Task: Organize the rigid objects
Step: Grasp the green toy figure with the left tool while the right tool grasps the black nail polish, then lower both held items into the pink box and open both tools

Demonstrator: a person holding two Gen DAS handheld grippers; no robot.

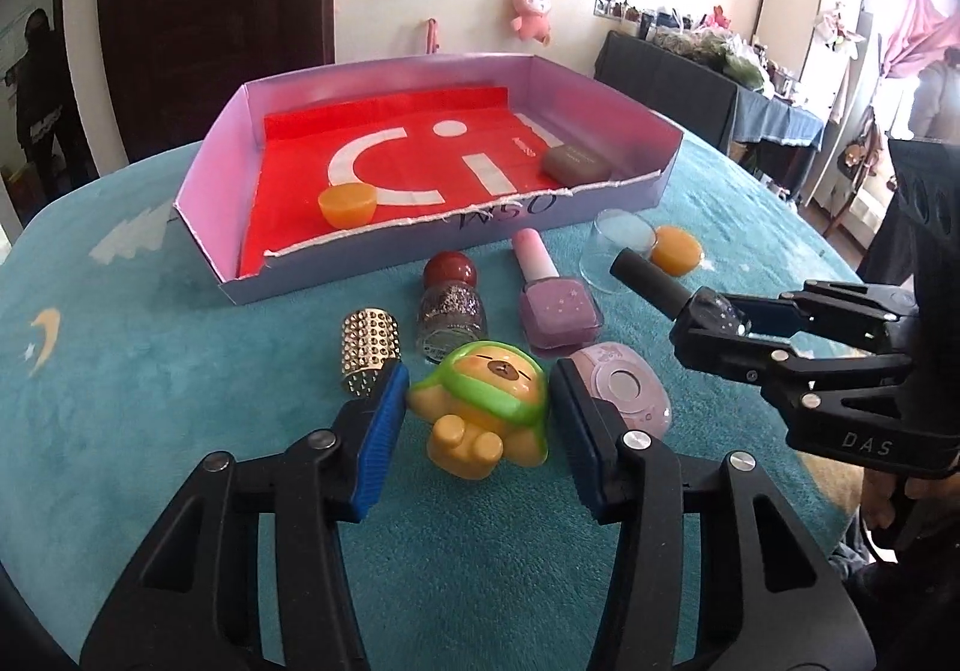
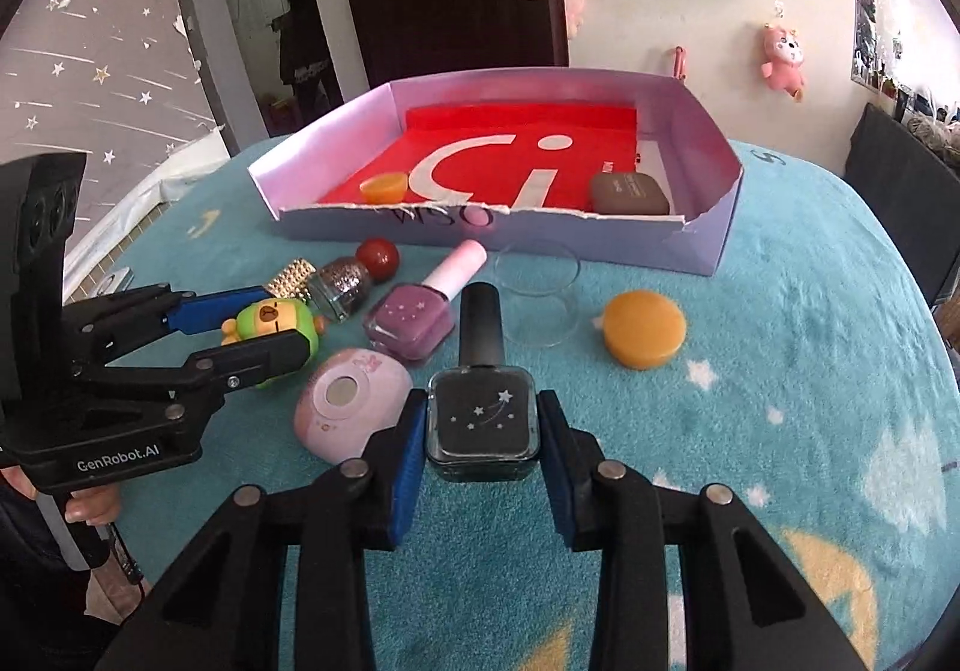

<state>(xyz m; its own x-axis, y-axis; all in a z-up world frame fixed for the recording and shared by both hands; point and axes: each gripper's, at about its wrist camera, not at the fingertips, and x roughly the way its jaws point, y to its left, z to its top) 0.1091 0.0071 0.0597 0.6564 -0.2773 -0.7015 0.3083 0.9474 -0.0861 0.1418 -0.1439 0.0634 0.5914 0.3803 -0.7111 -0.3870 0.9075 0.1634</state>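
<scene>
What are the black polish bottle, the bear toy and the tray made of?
Black polish bottle: looks like glossy glass with a matte plastic cap; clear thick edges. Bear toy: glossy moulded plastic, going by its highlights, possibly vinyl. Tray: thin matte cardboard, torn ragged front edge, red printed sheet inside.

"DAS" on right hand-held gripper [image 1: 714,332], "GenRobot.AI" on left hand-held gripper [image 2: 264,326], "WSO" handwritten on box [image 2: 600,239] front wall
</scene>
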